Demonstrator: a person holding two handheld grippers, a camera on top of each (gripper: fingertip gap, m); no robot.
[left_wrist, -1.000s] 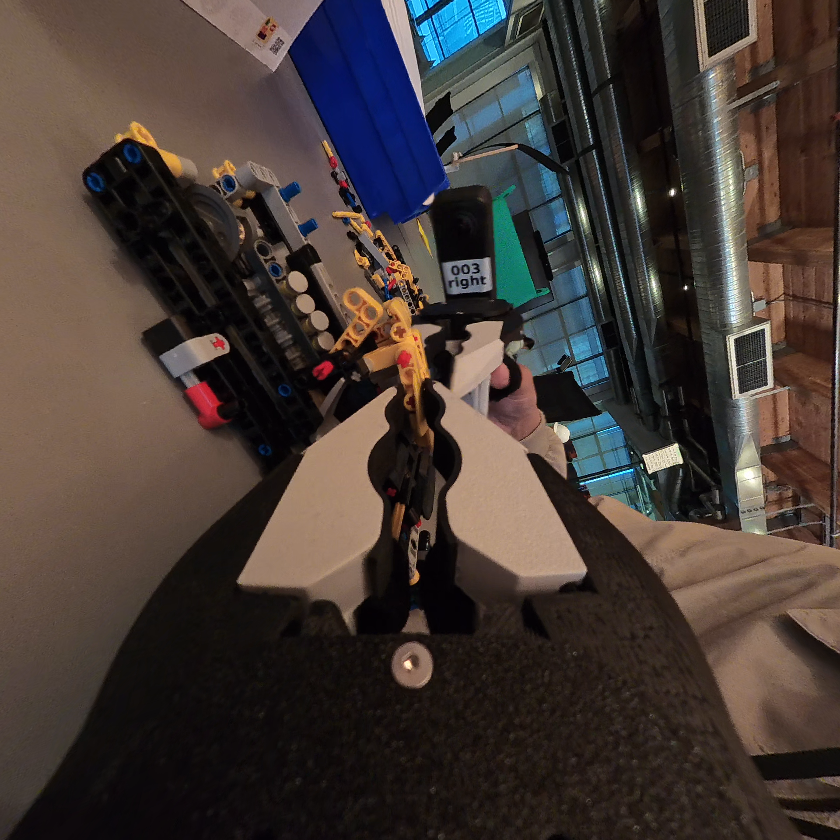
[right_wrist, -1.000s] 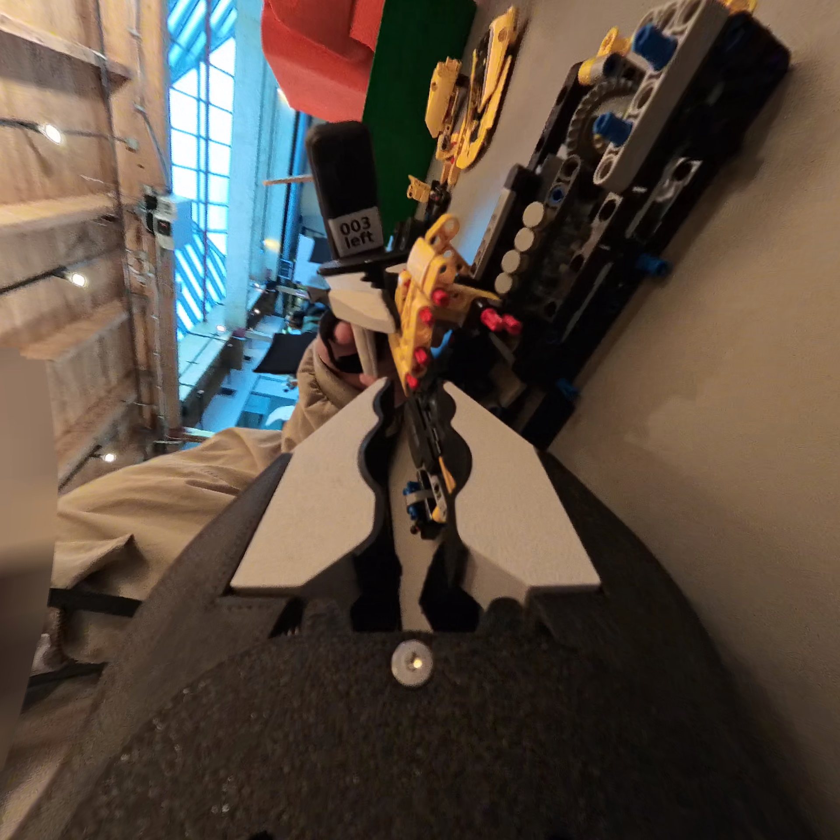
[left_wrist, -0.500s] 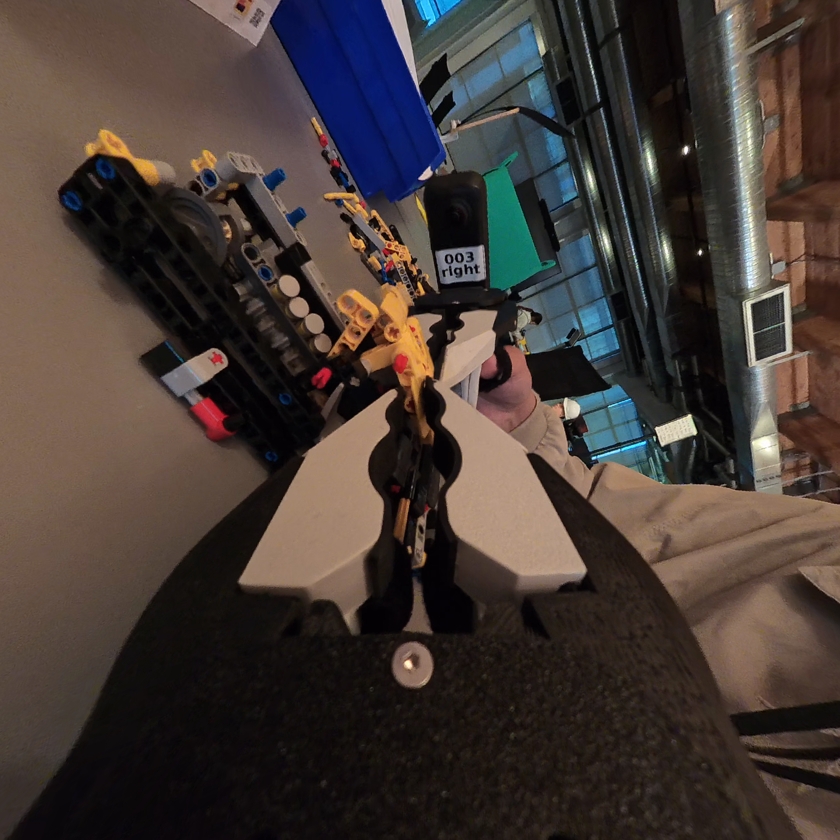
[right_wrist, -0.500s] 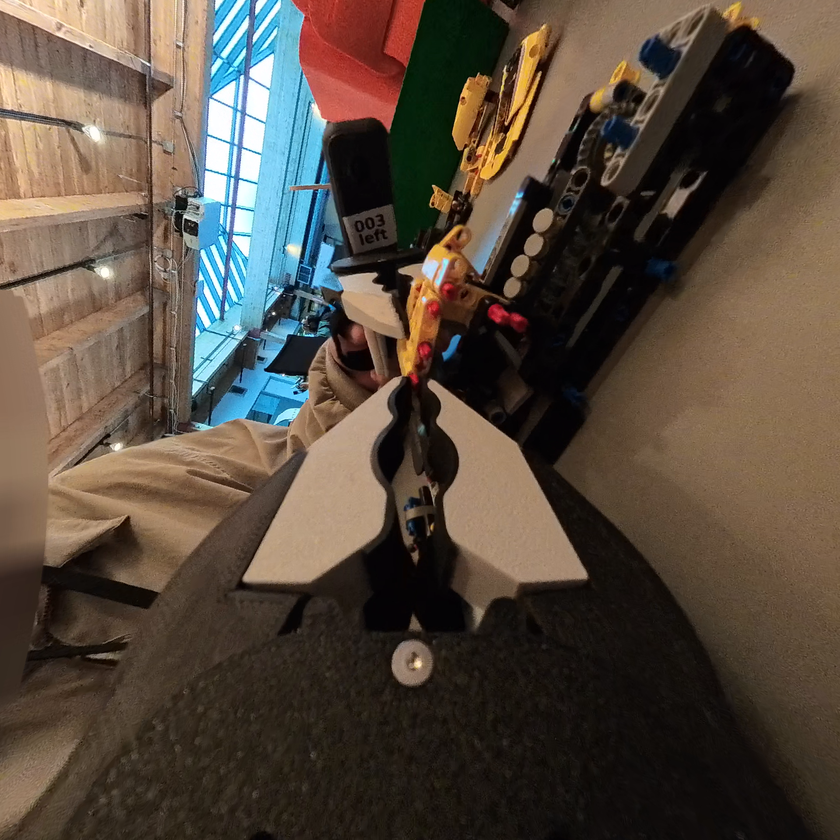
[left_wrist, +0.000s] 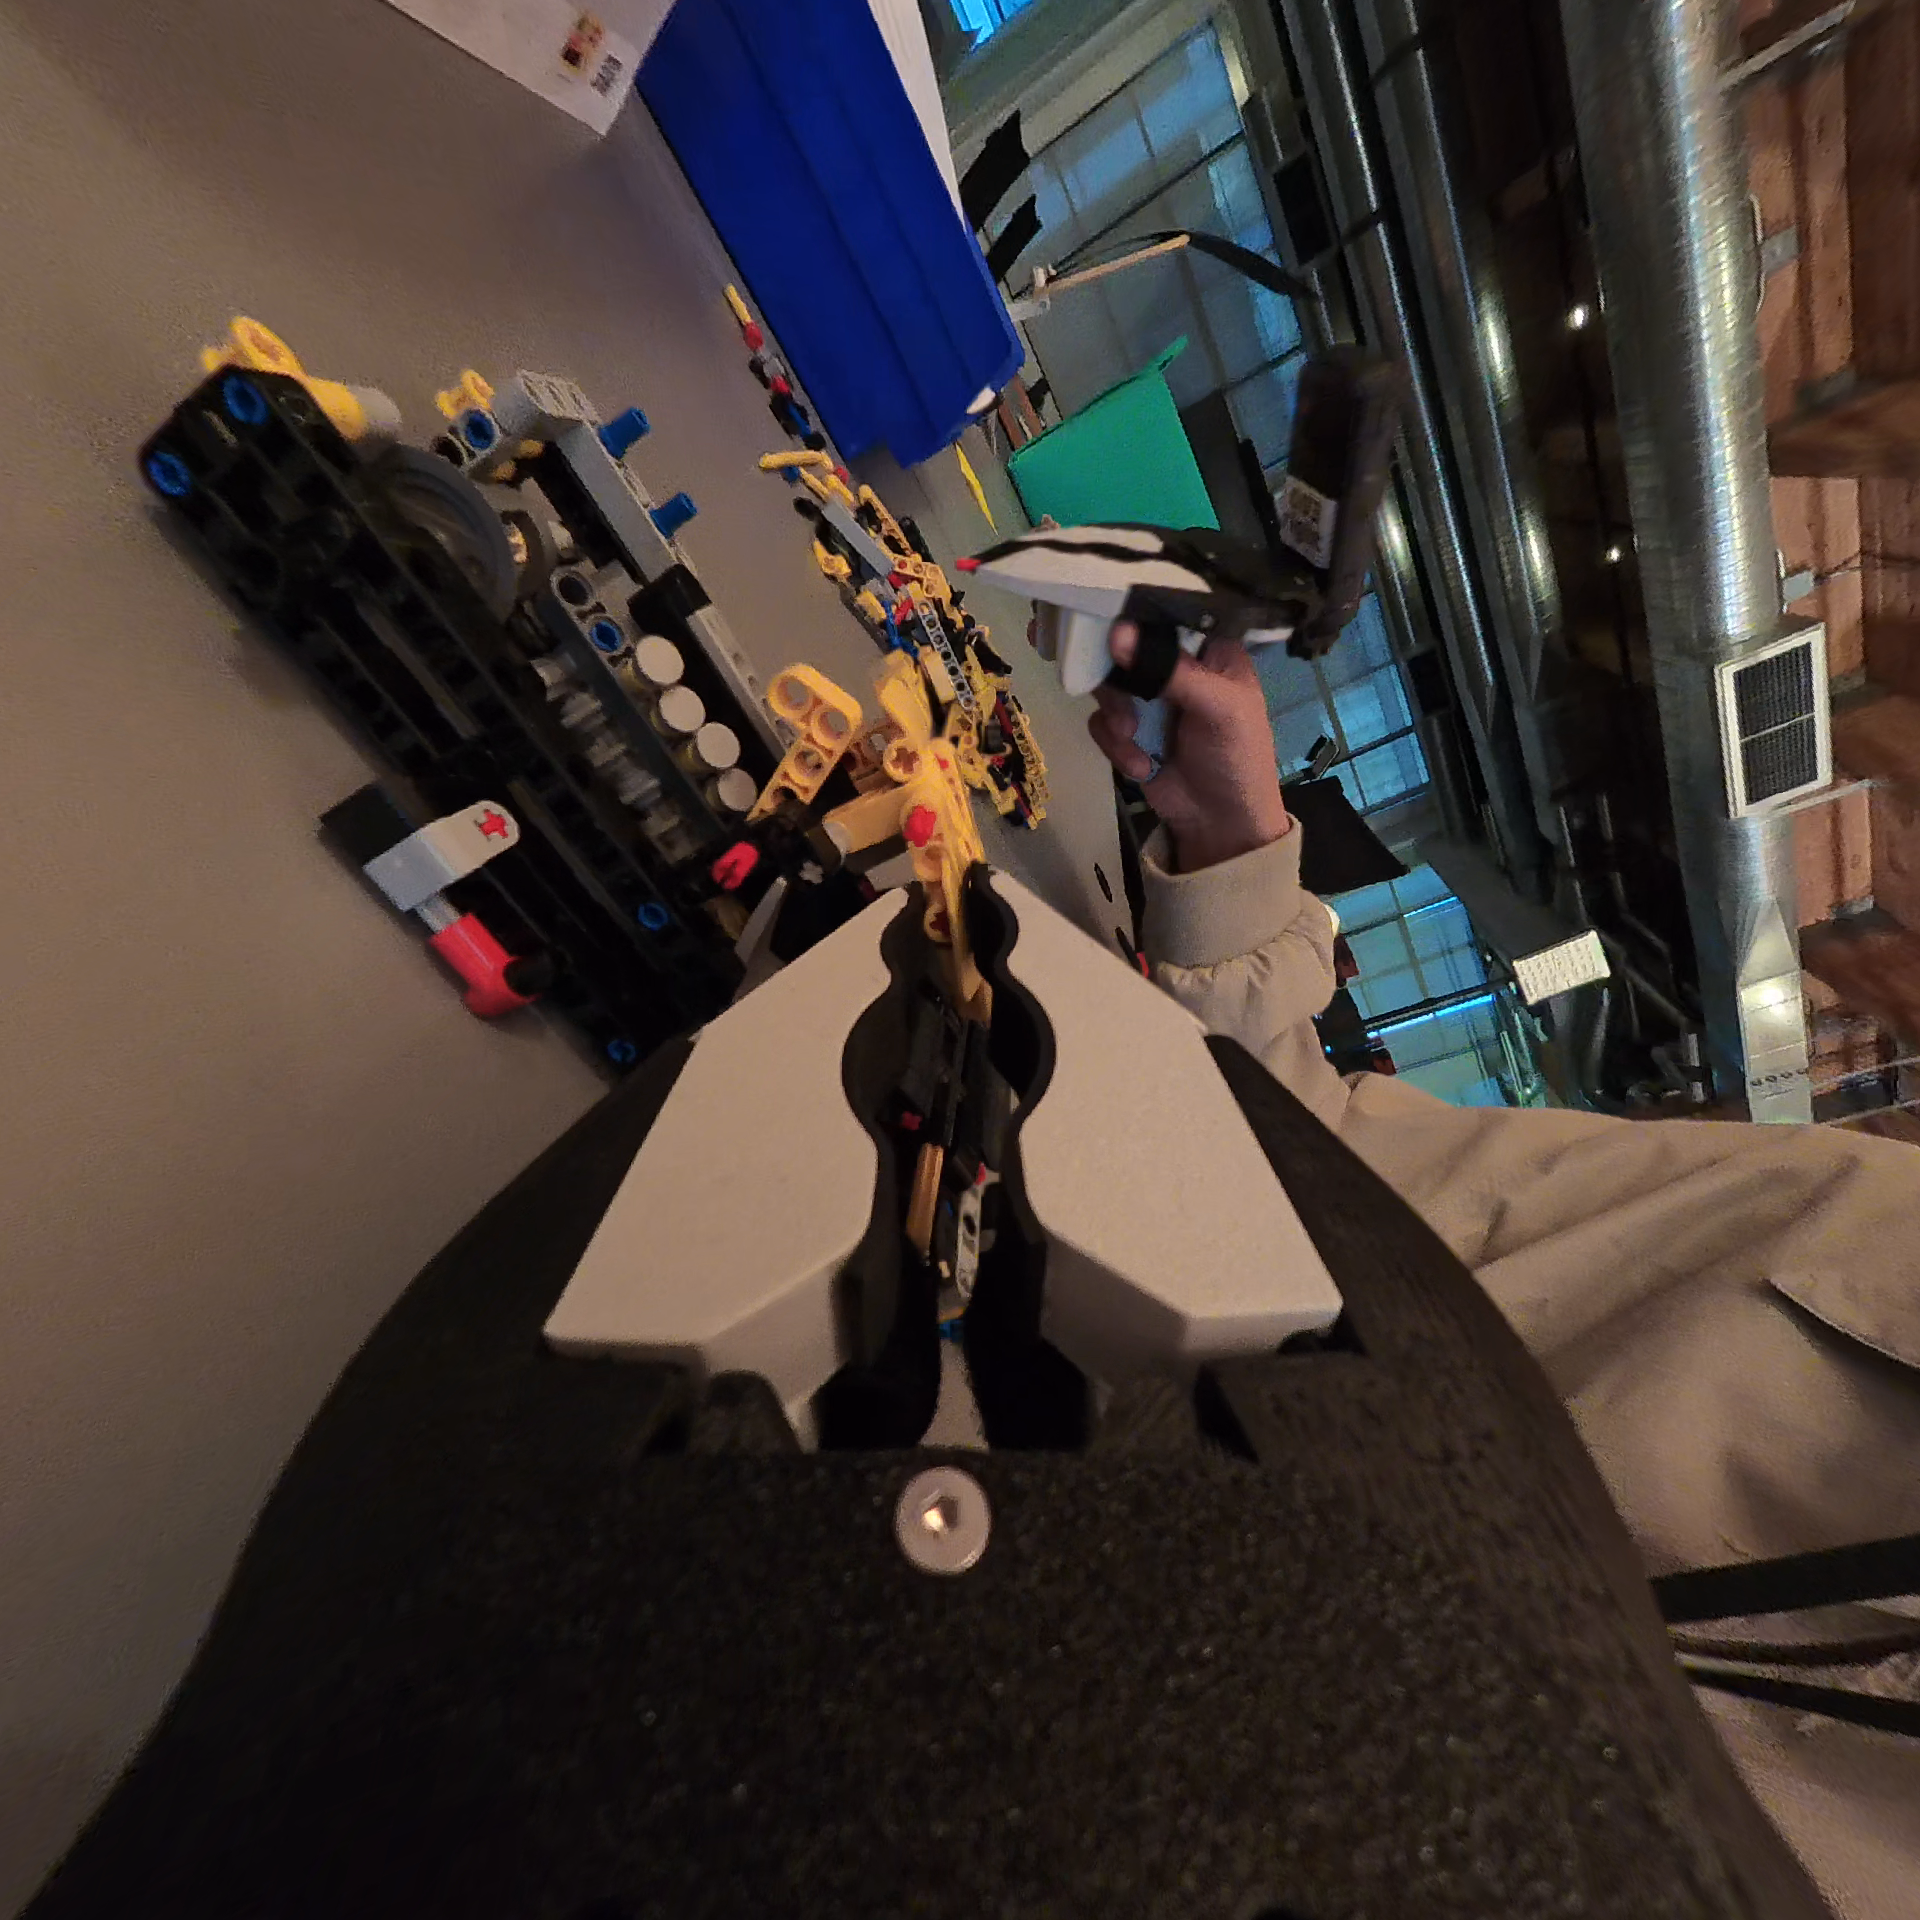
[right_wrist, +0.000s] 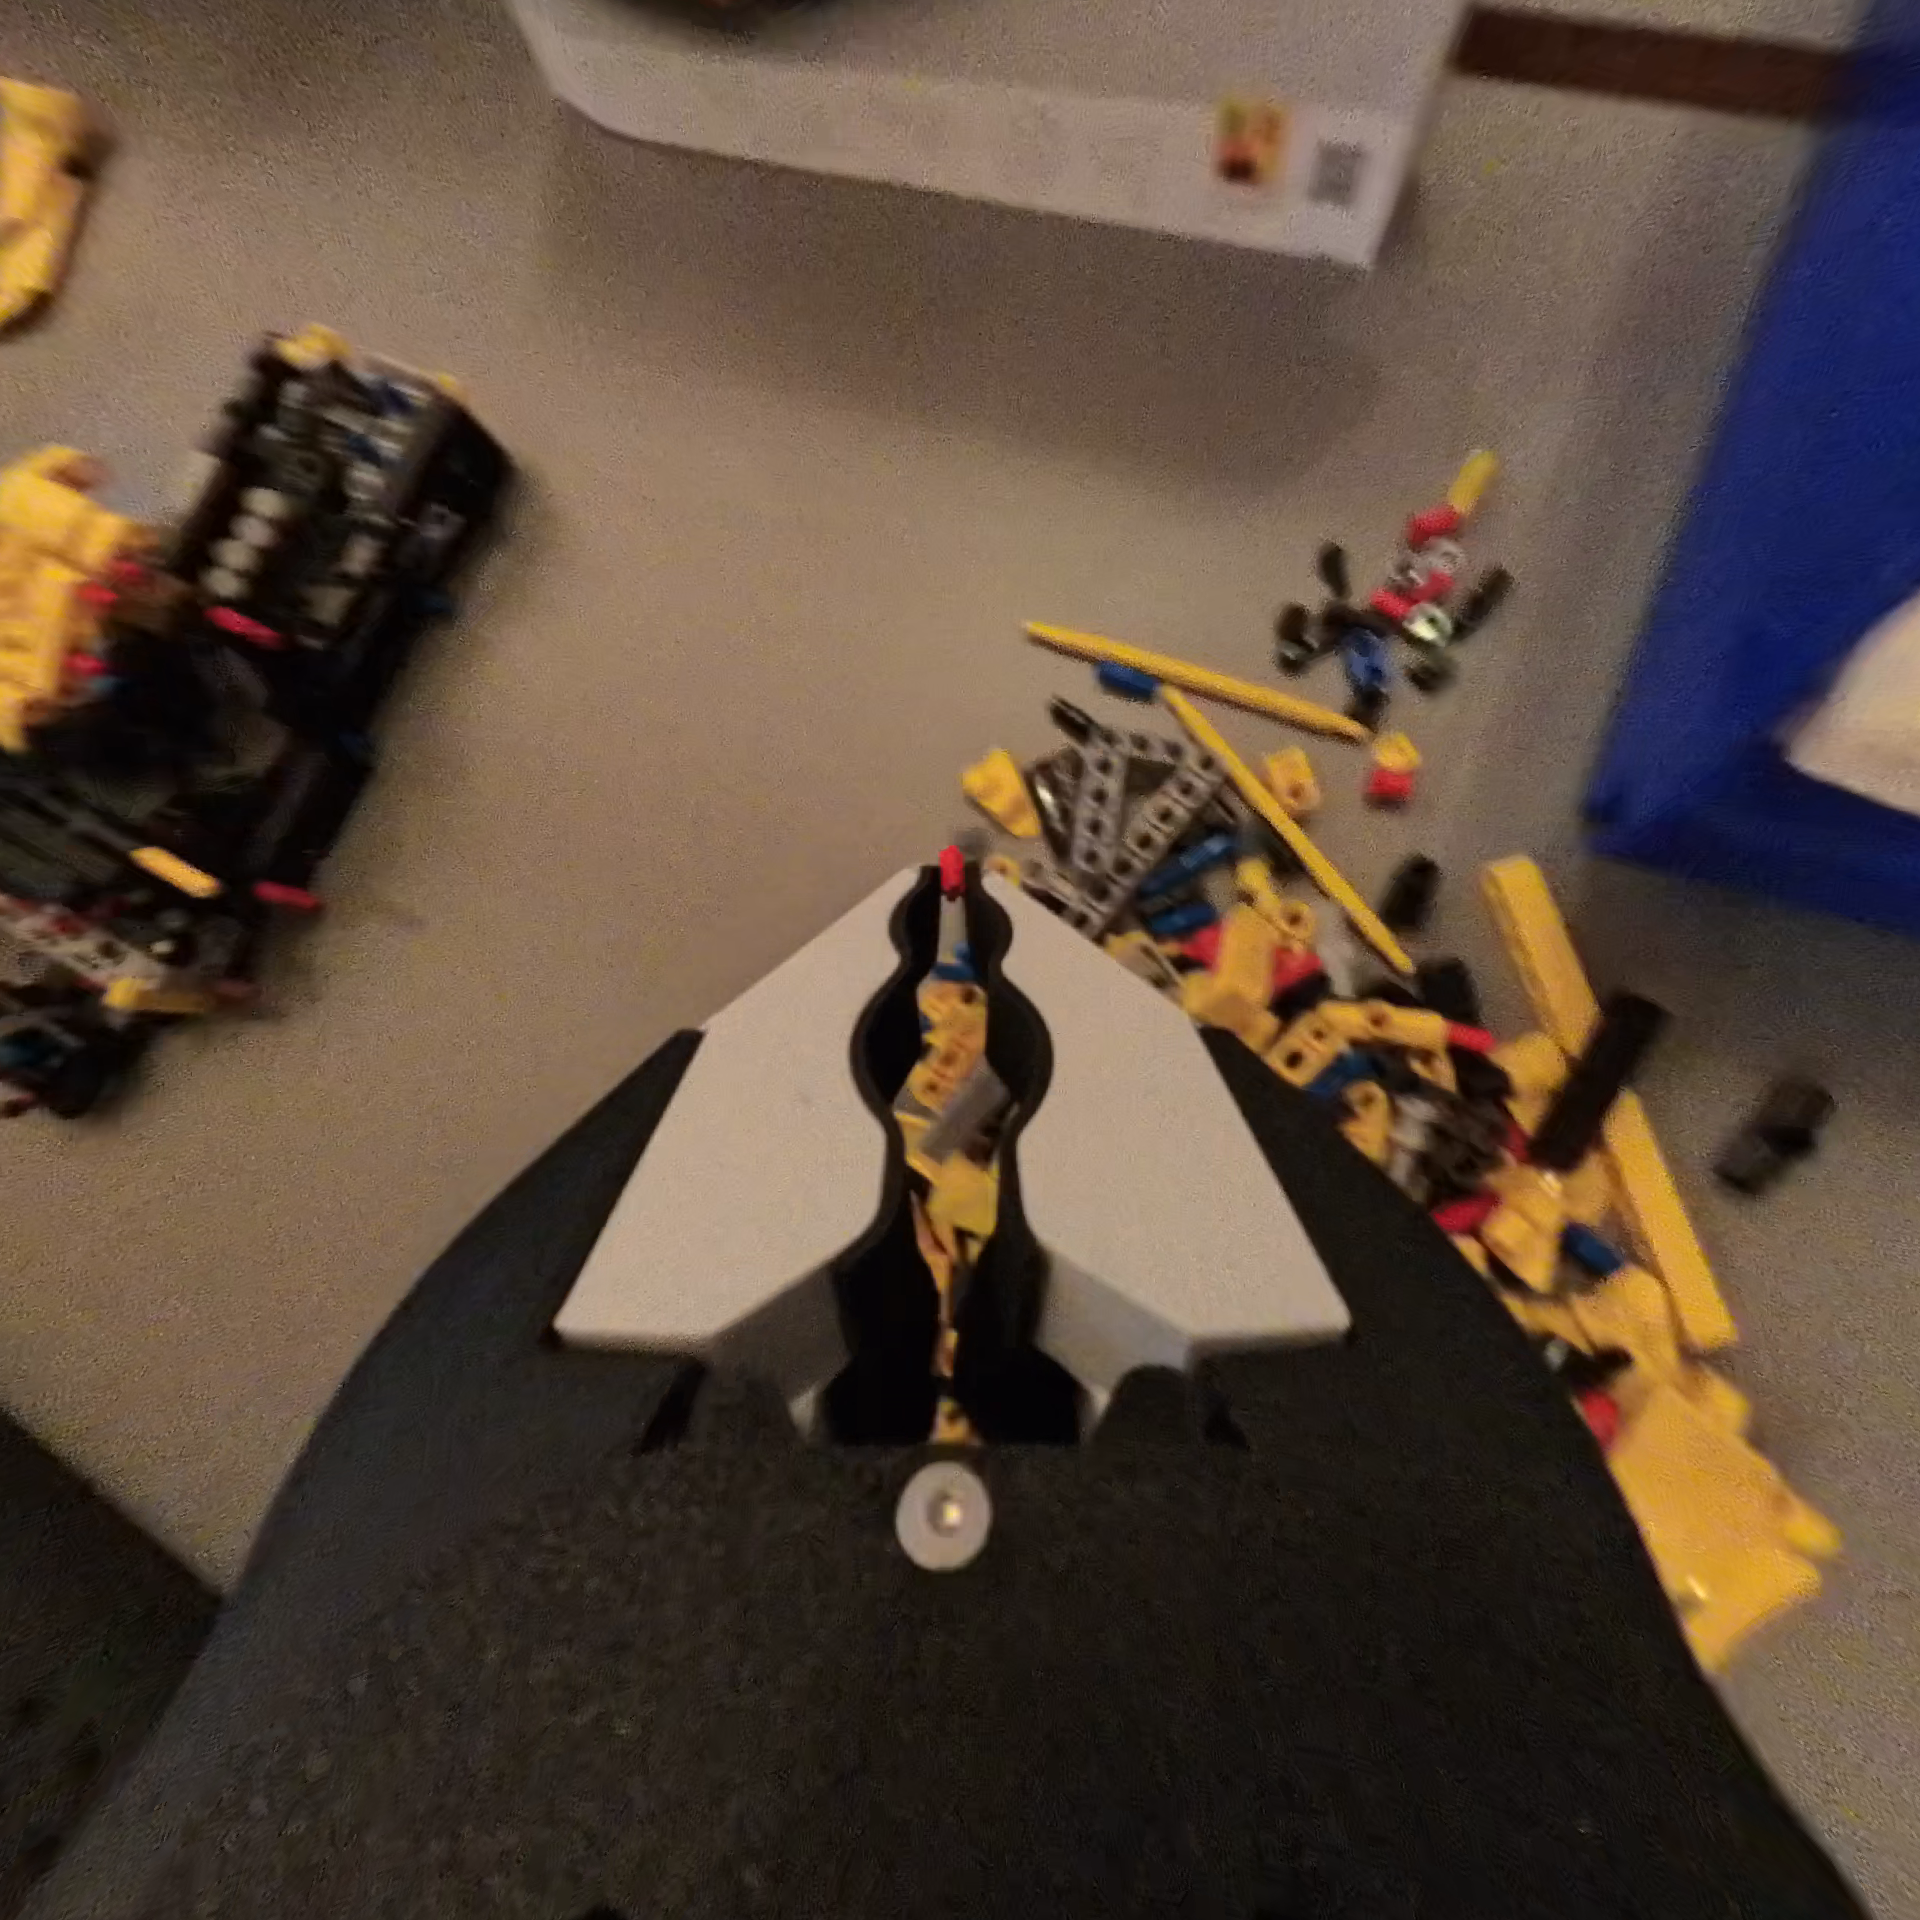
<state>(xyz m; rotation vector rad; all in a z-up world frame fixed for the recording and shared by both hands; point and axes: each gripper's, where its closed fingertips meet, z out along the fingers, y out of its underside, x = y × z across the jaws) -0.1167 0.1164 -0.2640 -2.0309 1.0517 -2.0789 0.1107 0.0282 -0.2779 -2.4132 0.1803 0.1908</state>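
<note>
The left tongs (left_wrist: 951, 914) pinch a yellow toy piece (left_wrist: 914, 821). A black brick model (left_wrist: 436, 665) sits beside it on the tabletop (left_wrist: 208, 1091).

dim warm indoor light | right wrist view motion-blurred | left sharper | wide-angle edge distortion

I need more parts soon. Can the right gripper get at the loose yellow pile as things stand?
Probably not yet: the right gripper hangs right over the pile with nothing between, but its jaws are shut on a small red pin, so that has to go first.
</note>
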